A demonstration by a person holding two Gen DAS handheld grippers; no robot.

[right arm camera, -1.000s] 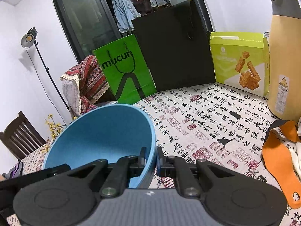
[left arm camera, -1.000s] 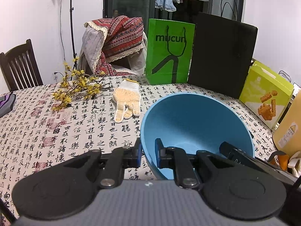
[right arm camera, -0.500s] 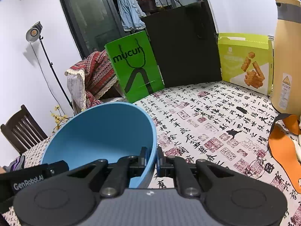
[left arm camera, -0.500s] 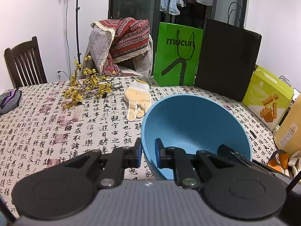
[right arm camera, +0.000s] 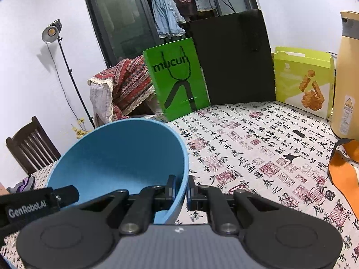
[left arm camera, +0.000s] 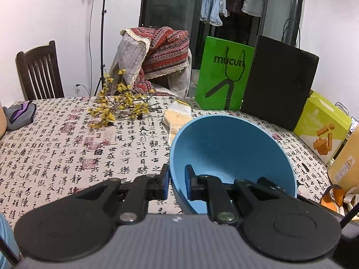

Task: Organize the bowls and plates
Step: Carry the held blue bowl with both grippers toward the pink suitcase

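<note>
Blue round plastic bowl is up off the calligraphy-print counter, tilted, with the left gripper and right gripper each clamped on opposite rims.

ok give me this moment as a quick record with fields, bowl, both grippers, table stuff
bowl: blue bowl, empty, tilted, lifted clear of the tablecloth
left gripper: shut on the bowl's left rim
right gripper: shut on the bowl's right rim
behind bowl: knit glove and yellow flower sprig lying on the cloth
far edge: green bag, black bag, lime box, all upright
other dishes: no plate clearly in view
</note>
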